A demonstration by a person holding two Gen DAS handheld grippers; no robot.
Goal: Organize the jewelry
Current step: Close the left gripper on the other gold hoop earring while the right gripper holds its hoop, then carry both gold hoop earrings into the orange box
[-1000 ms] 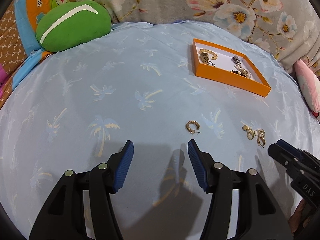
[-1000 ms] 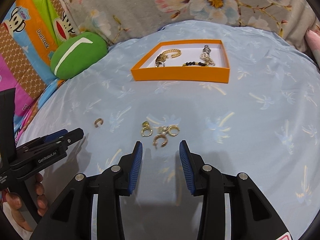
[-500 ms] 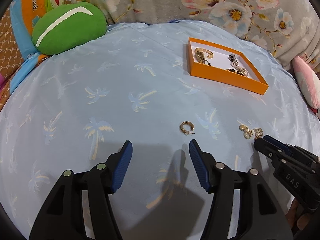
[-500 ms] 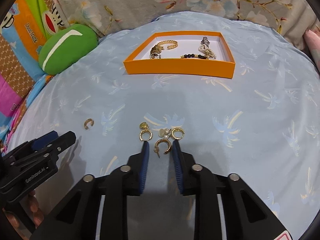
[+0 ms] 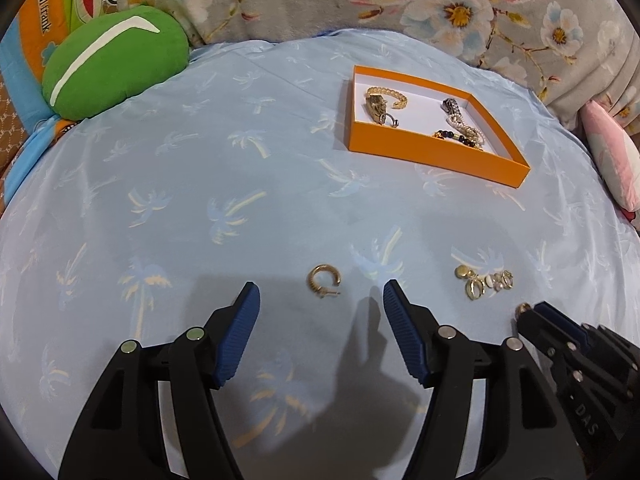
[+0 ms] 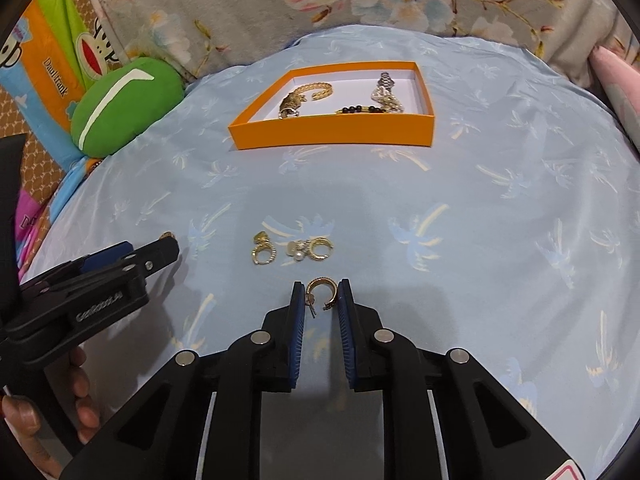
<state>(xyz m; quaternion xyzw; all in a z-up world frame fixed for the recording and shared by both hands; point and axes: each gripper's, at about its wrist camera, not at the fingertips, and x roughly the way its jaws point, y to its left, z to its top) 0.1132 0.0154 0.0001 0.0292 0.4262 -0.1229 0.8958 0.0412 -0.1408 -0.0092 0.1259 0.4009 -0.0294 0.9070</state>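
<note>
A gold hoop earring [image 5: 323, 281] lies on the blue sheet just ahead of my open left gripper [image 5: 321, 307], between the lines of its fingers. My right gripper [image 6: 321, 295] is shut on a second gold hoop earring [image 6: 321, 291], its blue pads touching both sides. A small cluster of gold earrings and a pearl [image 6: 294, 249] lies just beyond it, also in the left wrist view [image 5: 483, 282]. An orange box [image 5: 432, 155] at the back holds a gold bracelet [image 5: 385, 100] and beaded chains [image 5: 460, 126].
A green cushion [image 5: 114, 60] sits at the back left. Floral bedding [image 5: 440, 4] rises behind the box. A pink pillow [image 5: 612, 160] lies at the right edge. The left gripper's body [image 6: 92, 284] shows at the left of the right wrist view.
My right gripper moved forward and closed on the hoop earring nearest it. My left gripper came closer to the lone hoop earring and stayed open.
</note>
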